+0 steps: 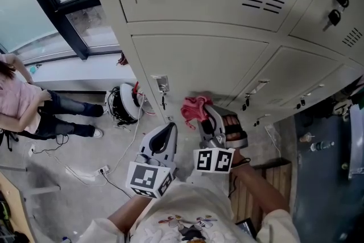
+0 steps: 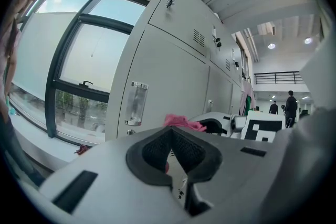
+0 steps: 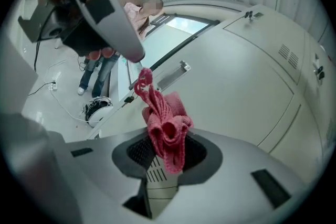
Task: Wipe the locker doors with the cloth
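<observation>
Right gripper view: right tongs (image 3: 167,148) pinch the pink cloth (image 3: 164,120) by a locker door (image 3: 236,86); left tongs (image 2: 169,134) are pressed together, empty.

Soft daylight, mild shadows, strong fisheye bend in both gripper views.

Daylight from the window (image 2: 79,55) falls flat on the pale locker doors (image 1: 199,65), without glare or hard shadow. Small ceiling lamps (image 2: 271,46) glow far off in the left gripper view. Both gripper views bulge and go black at the corners, and their near foreground is blurred. The red cloth (image 3: 165,123) is sharp. The head view is clear, its straight lines leaning near the edges.
</observation>
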`<state>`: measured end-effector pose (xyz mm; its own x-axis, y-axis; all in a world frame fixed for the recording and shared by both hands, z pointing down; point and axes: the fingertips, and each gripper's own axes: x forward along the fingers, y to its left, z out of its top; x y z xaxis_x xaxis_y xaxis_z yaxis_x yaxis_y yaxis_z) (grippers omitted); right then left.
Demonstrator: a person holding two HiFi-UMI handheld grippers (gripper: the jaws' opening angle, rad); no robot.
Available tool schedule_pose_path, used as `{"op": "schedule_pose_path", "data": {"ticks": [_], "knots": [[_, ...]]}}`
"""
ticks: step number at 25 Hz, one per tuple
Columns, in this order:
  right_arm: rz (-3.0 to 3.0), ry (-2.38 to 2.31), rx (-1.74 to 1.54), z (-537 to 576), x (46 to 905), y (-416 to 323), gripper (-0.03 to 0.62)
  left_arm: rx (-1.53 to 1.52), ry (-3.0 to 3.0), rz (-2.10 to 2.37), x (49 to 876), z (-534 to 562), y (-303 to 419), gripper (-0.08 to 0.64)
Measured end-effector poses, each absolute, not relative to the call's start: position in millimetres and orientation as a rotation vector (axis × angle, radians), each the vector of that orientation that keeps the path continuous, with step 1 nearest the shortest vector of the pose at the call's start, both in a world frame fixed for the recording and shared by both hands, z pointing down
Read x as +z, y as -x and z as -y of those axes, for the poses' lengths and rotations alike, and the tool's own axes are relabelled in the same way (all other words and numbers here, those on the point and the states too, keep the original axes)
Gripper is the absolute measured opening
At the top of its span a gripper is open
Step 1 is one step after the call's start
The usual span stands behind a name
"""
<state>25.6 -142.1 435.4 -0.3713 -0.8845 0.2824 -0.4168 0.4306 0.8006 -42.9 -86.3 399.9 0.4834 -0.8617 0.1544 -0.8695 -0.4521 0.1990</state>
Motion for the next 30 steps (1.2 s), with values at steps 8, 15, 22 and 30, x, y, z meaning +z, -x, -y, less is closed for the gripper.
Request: {"op": "schedule_pose_path", "data": {"ticks": [8,15,22,30], "knots": [[1.984,-1.157,-0.944,135,354,-14,0.101,0.037,-2.483,1.486,397,84,44,0.005],[1.976,-1.22,-1.021,140,293,-3,0.101,0.023,-2.484,1.494,393,82,46,0.005],[1.993,-1.271,-1.05,144,256,4,0.101,0.018,-2.474,1.507,391,80,50,0.005],[1.993,-1.308,-1.1,154,217,17,0.101,0.011,-2.472,1.512,389,82,53,0.005]]}}
